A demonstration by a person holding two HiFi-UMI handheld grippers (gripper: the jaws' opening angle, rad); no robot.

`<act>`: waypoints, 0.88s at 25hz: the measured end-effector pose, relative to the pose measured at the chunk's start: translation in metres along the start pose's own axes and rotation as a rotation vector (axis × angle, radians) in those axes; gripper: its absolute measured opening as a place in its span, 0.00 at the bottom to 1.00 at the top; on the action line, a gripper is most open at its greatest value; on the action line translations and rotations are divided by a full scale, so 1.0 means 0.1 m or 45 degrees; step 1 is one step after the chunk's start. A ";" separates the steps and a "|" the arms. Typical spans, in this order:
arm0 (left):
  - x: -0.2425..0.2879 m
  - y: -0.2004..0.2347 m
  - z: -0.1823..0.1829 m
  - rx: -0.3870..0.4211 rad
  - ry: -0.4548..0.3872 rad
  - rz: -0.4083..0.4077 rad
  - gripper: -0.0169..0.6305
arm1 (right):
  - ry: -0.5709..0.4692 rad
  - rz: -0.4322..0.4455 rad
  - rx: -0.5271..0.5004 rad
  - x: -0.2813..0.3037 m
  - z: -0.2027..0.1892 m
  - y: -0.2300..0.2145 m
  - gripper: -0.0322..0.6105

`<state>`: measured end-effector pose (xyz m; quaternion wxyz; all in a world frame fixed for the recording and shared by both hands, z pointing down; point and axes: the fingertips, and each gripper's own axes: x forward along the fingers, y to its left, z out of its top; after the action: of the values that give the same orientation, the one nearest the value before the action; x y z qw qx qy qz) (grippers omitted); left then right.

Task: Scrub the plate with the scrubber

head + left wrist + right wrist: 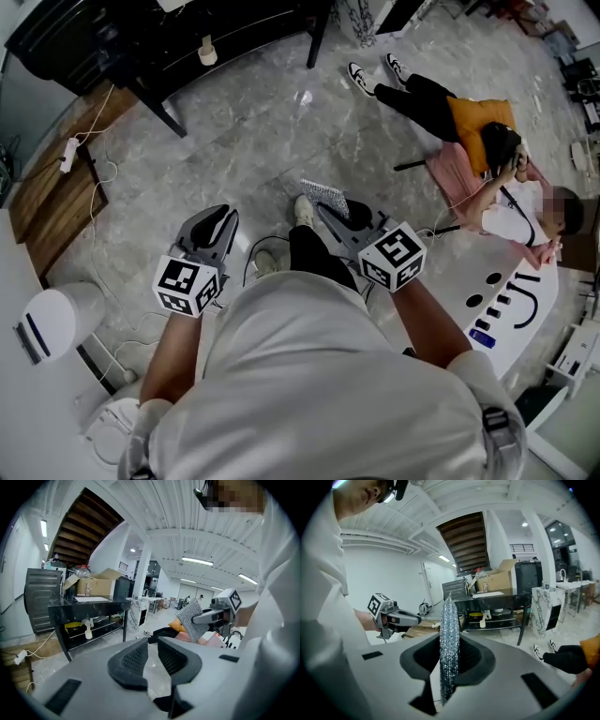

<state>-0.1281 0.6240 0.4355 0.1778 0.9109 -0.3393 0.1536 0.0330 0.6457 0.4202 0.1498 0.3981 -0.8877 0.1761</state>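
Observation:
The scrubber (325,196), a flat silvery mesh pad, stands on edge between the jaws of my right gripper (330,212), which is shut on it. In the right gripper view the scrubber (449,634) fills the gap between the dark pads, and my left gripper (412,618) hangs in the air at the left. My left gripper (223,218) is open, with a narrow gap between its ribbed pads (136,658) and nothing in it. In the left gripper view the scrubber (191,619) shows in my right gripper's jaws. Both grippers are held in front of my waist, above the floor. No plate shows in any view.
A black table (187,47) with a lower shelf stands ahead to the left, with a cardboard box (96,587) on top. A person (441,103) sits on the marble floor ahead to the right. A white panel (516,309) lies at the right, and cables (94,178) trail at the left.

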 end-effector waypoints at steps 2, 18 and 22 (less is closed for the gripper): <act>0.14 0.04 0.06 -0.004 0.001 0.017 0.14 | -0.010 0.014 0.005 0.06 0.04 -0.19 0.17; 1.83 0.40 1.16 0.007 0.037 0.151 0.16 | -0.043 0.130 0.001 0.46 0.64 -2.13 0.17; 2.07 0.41 1.28 0.004 0.027 0.163 0.16 | -0.054 0.145 0.011 0.55 0.69 -2.41 0.17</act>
<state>0.0142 0.4234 0.4130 0.1696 0.8860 -0.3946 0.1747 0.1728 0.4306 0.4278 0.1188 0.3514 -0.9111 0.1797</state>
